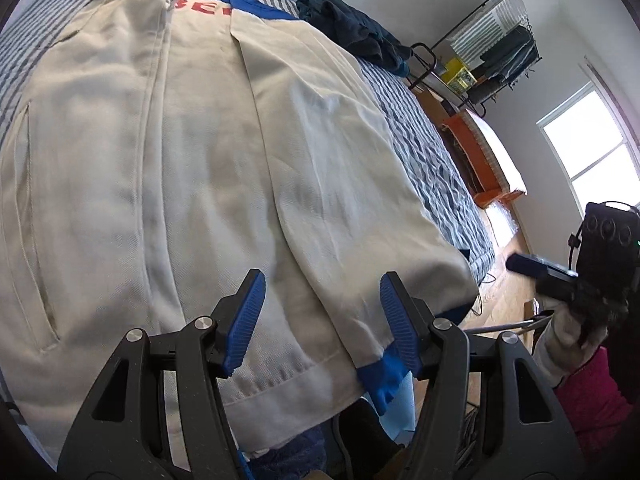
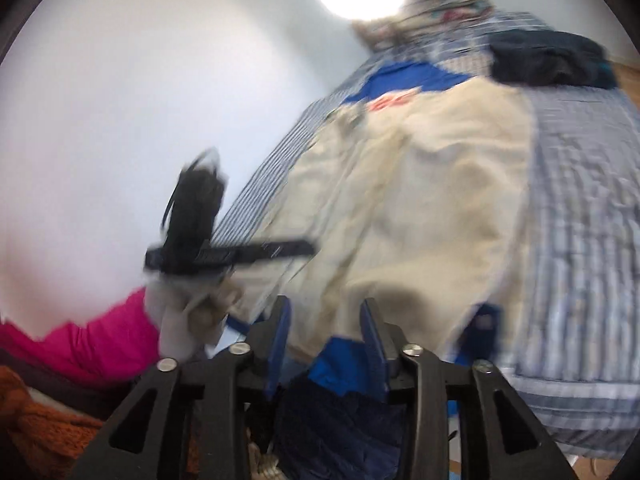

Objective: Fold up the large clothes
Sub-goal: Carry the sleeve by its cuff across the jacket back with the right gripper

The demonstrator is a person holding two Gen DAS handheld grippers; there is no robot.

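Jacket (image 1: 192, 168) lay flat on the bed (image 1: 424, 136); left tongs (image 1: 322, 320) and right tongs (image 2: 324, 340) both gaped, gripping nothing.

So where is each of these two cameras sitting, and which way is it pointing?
Left wrist: rides the left hand-held gripper, looking down its open blue fingers at the cream jacket on the striped bed; the other hand and a pink sleeve show at right.
Right wrist: rides the right hand-held gripper, open, facing the same jacket from the other side, blurred; the left hand and its gripper show at left.
Shared: jacket, bed, dark clothes pile.
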